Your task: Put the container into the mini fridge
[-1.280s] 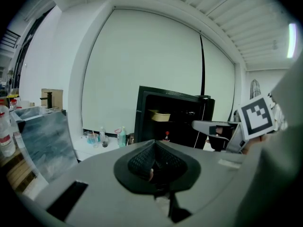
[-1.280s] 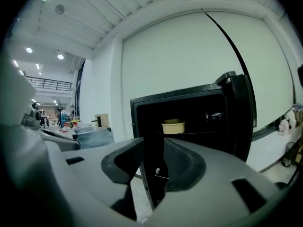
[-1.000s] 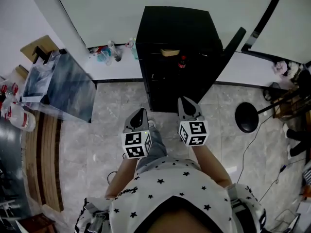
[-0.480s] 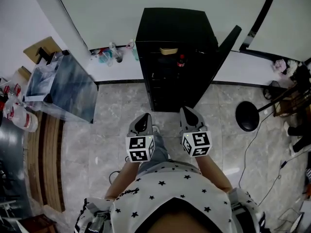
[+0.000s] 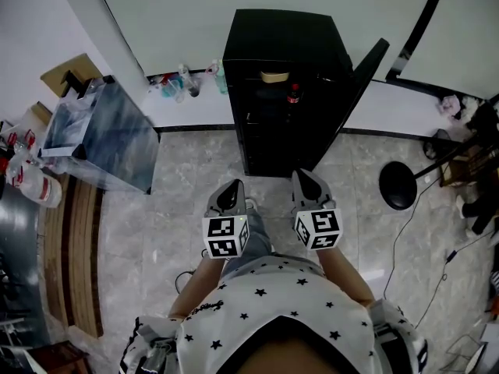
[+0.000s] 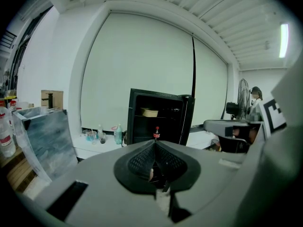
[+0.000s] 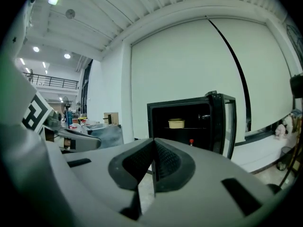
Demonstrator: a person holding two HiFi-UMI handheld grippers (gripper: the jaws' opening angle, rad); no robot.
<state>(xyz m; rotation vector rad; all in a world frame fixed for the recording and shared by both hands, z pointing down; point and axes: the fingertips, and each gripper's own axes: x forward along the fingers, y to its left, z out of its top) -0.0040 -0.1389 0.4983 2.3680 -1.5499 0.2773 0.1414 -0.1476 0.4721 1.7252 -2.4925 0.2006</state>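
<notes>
1. A black mini fridge [image 5: 281, 41] stands at the far middle of the scene against a pale wall. Its door [image 5: 365, 72] is swung wide open to the right, so the shelves are exposed toward the person.
2. The container [image 5: 273, 76], a shallow pale tub, is seen inside the fridge, resting upright on the upper shelf. A small dark bottle [image 5: 294, 96] with a red cap stands on the shelf below it, slightly to the right.
3. The left tool [image 5: 228, 189] is held low in front of the person's body, on the near side of the fridge and well apart from it. It is pointed toward the open shelves, and its jaws are brought together with nothing between them.
4. The right tool [image 5: 306, 179] is held just beside the left one in the same pose. Its jaws are likewise pressed together and nothing is carried.
5. With the container on its shelf and both tools empty and clear of the fridge, the placing is judged to be done. Only the open door might be left to deal with.
6. On the tiled floor [image 5: 179, 185] at the left, a grey-blue marbled box [image 5: 101, 135] is seen. Small bottles [image 5: 183, 84] are lined on a white ledge left of the fridge, and a round black stand base [image 5: 398, 187] lies at the right.
</notes>
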